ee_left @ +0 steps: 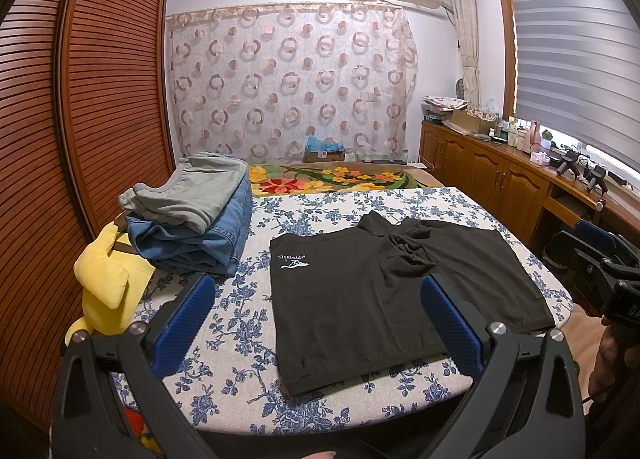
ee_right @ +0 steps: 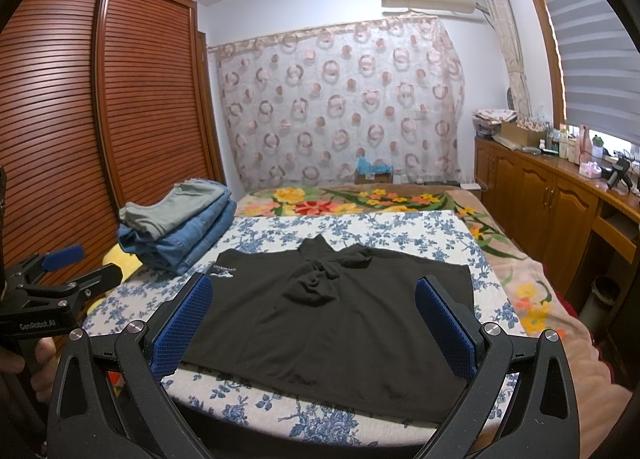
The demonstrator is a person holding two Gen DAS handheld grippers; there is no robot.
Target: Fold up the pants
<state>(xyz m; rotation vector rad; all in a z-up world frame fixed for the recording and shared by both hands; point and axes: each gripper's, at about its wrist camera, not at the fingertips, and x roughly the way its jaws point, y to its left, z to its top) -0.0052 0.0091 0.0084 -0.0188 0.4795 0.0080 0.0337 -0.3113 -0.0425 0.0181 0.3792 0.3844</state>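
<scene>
Black shorts (ee_left: 392, 291) (ee_right: 332, 315) with a white logo lie flat on the blue-flowered sheet (ee_left: 248, 343) (ee_right: 360, 227), waistband toward the near edge, crotch bunched at the far side. My left gripper (ee_left: 316, 323) hovers open above the near left part of the shorts, nothing between its blue pads (ee_left: 184, 323). My right gripper (ee_right: 316, 323) is also open, held over the near edge of the shorts and holding nothing. The left gripper (ee_right: 60, 271) shows at the right wrist view's left edge, and the right gripper (ee_left: 600, 255) at the left wrist view's right edge.
A pile of folded jeans topped by grey pants (ee_left: 192, 215) (ee_right: 176, 223) sits at the sheet's far left. A yellow cloth (ee_left: 108, 275) lies beside it. A slatted wooden wardrobe (ee_left: 80, 99) stands left, wooden cabinets (ee_left: 500, 175) right, a floral blanket (ee_right: 360, 195) beyond.
</scene>
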